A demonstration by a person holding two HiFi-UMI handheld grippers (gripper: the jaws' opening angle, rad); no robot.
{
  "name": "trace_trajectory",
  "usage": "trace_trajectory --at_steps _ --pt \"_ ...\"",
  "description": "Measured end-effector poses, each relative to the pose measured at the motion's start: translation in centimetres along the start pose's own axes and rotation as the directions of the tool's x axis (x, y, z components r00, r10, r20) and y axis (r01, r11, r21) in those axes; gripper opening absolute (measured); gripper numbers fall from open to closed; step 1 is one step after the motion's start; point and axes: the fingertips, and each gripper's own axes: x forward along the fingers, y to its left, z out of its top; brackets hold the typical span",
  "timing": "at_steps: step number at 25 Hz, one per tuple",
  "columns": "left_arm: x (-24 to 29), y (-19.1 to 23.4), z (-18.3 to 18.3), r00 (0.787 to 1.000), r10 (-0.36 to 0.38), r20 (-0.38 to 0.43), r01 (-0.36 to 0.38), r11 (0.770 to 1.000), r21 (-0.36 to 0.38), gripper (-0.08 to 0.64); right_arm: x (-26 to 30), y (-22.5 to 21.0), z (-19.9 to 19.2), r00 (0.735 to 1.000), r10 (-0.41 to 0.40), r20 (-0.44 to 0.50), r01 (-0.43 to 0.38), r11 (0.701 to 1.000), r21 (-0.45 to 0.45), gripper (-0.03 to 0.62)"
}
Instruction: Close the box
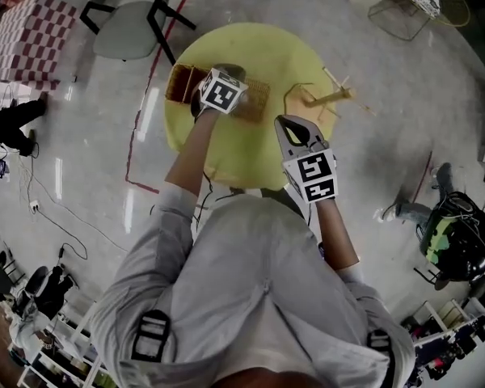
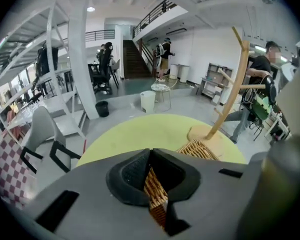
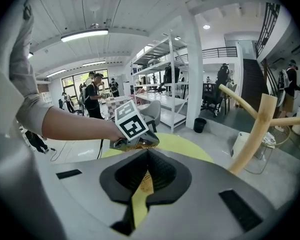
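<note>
Wicker box (image 1: 183, 84) at 10 o'clock on counter (image 1: 250, 156). Left tool (image 2: 151, 180) clamped on woven panel, probably the lid. Right tool (image 3: 142, 180) closed, empty, at 4 o'clock. Likely light, semi-stiff, grippy, crushable; best gripped at lid edge, gently.

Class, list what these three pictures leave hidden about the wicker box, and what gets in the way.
Left gripper view: the left claw hides the wicker box with its grey body, bar a strip between its jaws and one corner.
Head view: that claw's marker cube covers the box's middle, so whether it is closed cannot be told.
Right gripper view: the same claw and the hand holding it block nearly all of the box.
</note>
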Motion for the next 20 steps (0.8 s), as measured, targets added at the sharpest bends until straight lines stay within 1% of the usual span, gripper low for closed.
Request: trace_trajectory --at_steps 2,3,6,7,10,11,13,16,18,20 --pt "0.8 -0.2 -0.5 0.999 -0.005 -0.036 0.007 0.999 0.034 0.041 0.1 -0.1 -0.1 1.000 -0.003 -0.002 0.003 1.000 -0.003 0.023" --pt "1.1 -0.3 -0.6 0.999 -0.007 -0.042 0.009 0.999 0.039 0.041 0.1 -0.2 -0.2 1.000 -0.005 -0.002 0.005 1.000 -0.003 0.023" --pt "1.4 0.0 -0.5 1.000 0.011 -0.030 -0.010 0.999 0.031 0.046 0.1 -0.4 -0.4 1.000 -0.011 0.006 0.011 1.000 -0.002 0.023" --pt "1.4 0.1 -0.5 0.999 0.024 -0.028 -0.024 0.999 0.033 0.061 0.0 -0.4 -0.4 1.000 -0.012 0.008 0.012 1.000 -0.003 0.023" --pt "0.5 0.5 -0.5 0.998 0.050 -0.024 -0.049 0.998 0.029 0.138 -0.8 -0.6 0.2 0.999 -0.027 0.018 0.027 1.000 -0.014 0.023" --pt "0.0 0.6 -0.5 0.999 0.051 -0.017 -0.051 0.998 0.022 0.141 -1.0 -0.6 0.5 0.999 -0.033 0.023 0.034 0.999 -0.019 0.023" --pt "-1.3 0.9 -0.5 0.998 0.056 0.003 -0.056 0.998 0.004 0.135 -1.4 -0.6 1.2 0.998 -0.046 0.035 0.047 0.998 -0.030 0.023" --pt "-3.8 0.8 -0.9 0.997 0.069 0.046 -0.068 0.997 -0.020 0.087 -2.4 0.0 2.0 0.996 -0.062 0.057 0.065 0.997 -0.049 0.023" --pt "-6.0 0.4 -0.9 0.993 0.071 0.094 -0.068 0.997 -0.036 0.062 -3.2 0.6 2.4 0.994 -0.074 0.075 0.078 0.995 -0.063 0.023" --pt "-8.5 -0.1 -0.9 0.985 0.065 0.159 -0.059 0.997 -0.041 0.044 -3.9 1.2 3.1 0.992 -0.087 0.097 0.095 0.992 -0.081 0.023"
